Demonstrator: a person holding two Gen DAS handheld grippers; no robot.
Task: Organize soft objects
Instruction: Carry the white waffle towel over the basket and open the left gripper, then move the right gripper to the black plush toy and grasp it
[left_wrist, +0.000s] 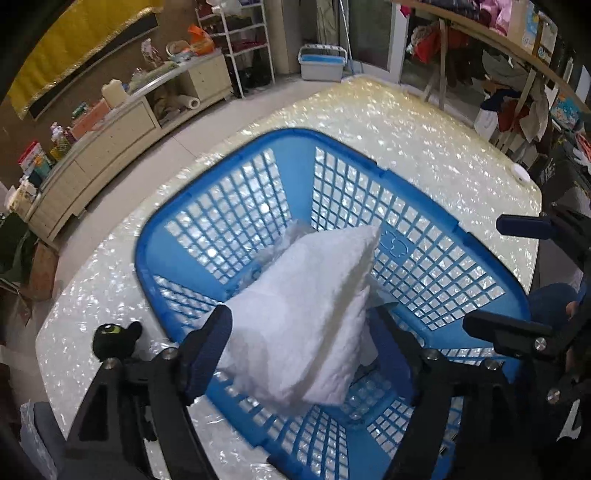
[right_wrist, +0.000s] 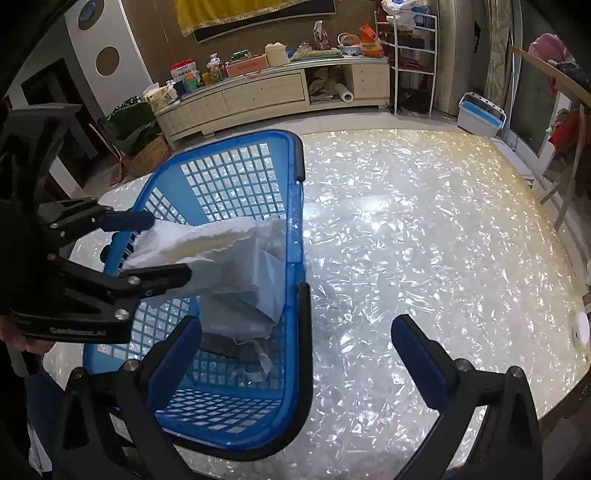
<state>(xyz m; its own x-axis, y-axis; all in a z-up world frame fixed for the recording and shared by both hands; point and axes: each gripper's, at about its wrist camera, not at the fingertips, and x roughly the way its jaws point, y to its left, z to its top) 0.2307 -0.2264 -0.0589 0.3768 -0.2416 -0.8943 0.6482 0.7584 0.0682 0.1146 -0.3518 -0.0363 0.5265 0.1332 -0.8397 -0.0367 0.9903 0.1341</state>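
Note:
A blue lattice basket (left_wrist: 332, 137) (right_wrist: 300, 236) stands on the shiny pearl-patterned table (left_wrist: 424, 122) (right_wrist: 424, 229). A white fluffy cloth (left_wrist: 306, 310) (right_wrist: 207, 243) hangs tilted over the basket's inside, between the spread fingers of my left gripper (left_wrist: 303, 321) (right_wrist: 170, 247). The jaws stand wide and the pads do not squeeze it. Under it in the basket lie other pale folded cloths (right_wrist: 240, 314) and a dark one (right_wrist: 225, 349). My right gripper (right_wrist: 295, 354) is open and empty, its left finger over the basket's near corner, its right finger over bare table.
A small black plush toy (left_wrist: 114, 338) with a green eye lies on the table left of the basket. A white round disc (left_wrist: 521, 173) (right_wrist: 581, 328) sits near the table's right edge. A cluttered sideboard (right_wrist: 266, 92) and a shelf rack stand beyond the table.

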